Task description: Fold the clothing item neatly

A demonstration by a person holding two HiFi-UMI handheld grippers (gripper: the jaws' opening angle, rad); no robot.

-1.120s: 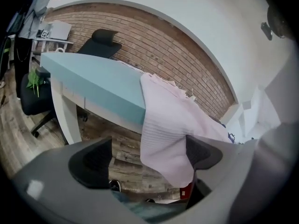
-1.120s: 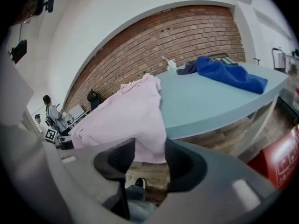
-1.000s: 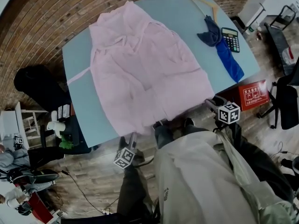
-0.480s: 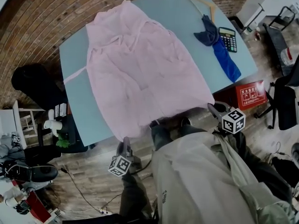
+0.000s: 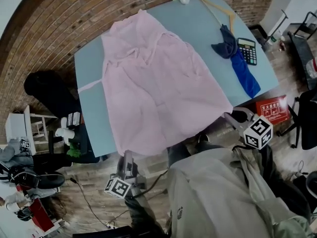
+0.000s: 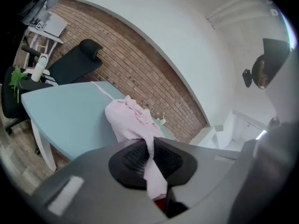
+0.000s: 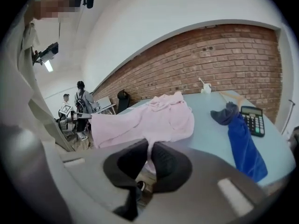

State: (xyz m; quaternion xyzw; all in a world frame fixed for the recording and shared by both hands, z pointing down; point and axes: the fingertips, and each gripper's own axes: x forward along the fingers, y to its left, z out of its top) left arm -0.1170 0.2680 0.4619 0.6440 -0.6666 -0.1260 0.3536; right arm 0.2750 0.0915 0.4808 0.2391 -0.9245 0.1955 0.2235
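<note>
The light blue counter (image 5: pixel 89 68) carries a pink garment (image 5: pixel 158 88) spread flat across most of it, with its near hem reaching the edge closest to the person. At that hem, the left gripper (image 5: pixel 127 158) has its jaws closed tight on the fabric at the left corner and the right gripper (image 5: pixel 233 117) has its jaws closed on the right corner, pink cloth pinched between both pairs. A blue cloth (image 5: pixel 242 68) and, just beside it, a black calculator (image 5: pixel 247 50) lie at the counter's right side, apart from the garment.

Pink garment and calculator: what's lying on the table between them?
A blue cloth, right beside the calculator, with bare table between it and the pink garment. The head view shows it.
</note>
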